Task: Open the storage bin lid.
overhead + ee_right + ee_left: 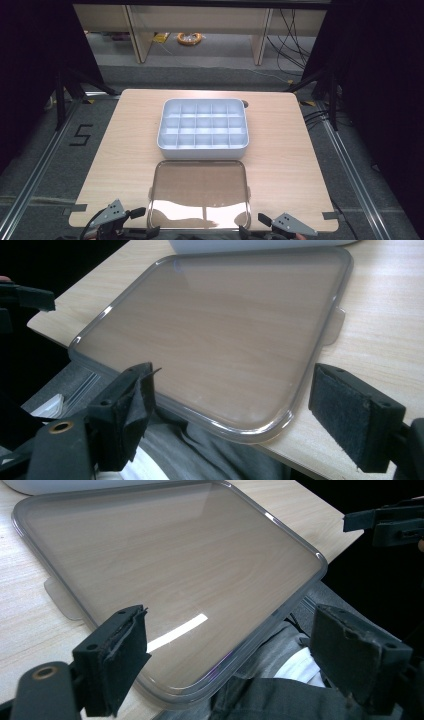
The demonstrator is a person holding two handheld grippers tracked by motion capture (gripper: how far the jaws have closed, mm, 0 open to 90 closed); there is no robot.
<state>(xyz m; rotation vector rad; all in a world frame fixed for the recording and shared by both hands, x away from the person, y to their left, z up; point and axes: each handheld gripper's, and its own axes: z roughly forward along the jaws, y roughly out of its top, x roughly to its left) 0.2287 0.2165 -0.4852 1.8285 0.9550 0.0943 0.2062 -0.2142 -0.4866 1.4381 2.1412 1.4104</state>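
A white compartment organizer box (203, 128) sat mid-table, well ahead of both grippers, its many small cells bare. Just nearer, a clear rectangular lid (199, 192) lay flat on the light wooden table (125, 150), its near edge slightly overhanging the table's front. The left gripper (131, 218) hovered at the lid's near left corner, the right gripper (264, 222) at its near right corner; both had jaws spread wide and held nothing. Nothing stood between the jaws and the lid. Beyond the table were grey floor, desk legs, loose cables and a yellow coil (189, 38). The left gripper view showed the lid (165, 575) ahead of its pads (127, 650), cloth-covered legs below, and the other gripper (385, 522) upper right.
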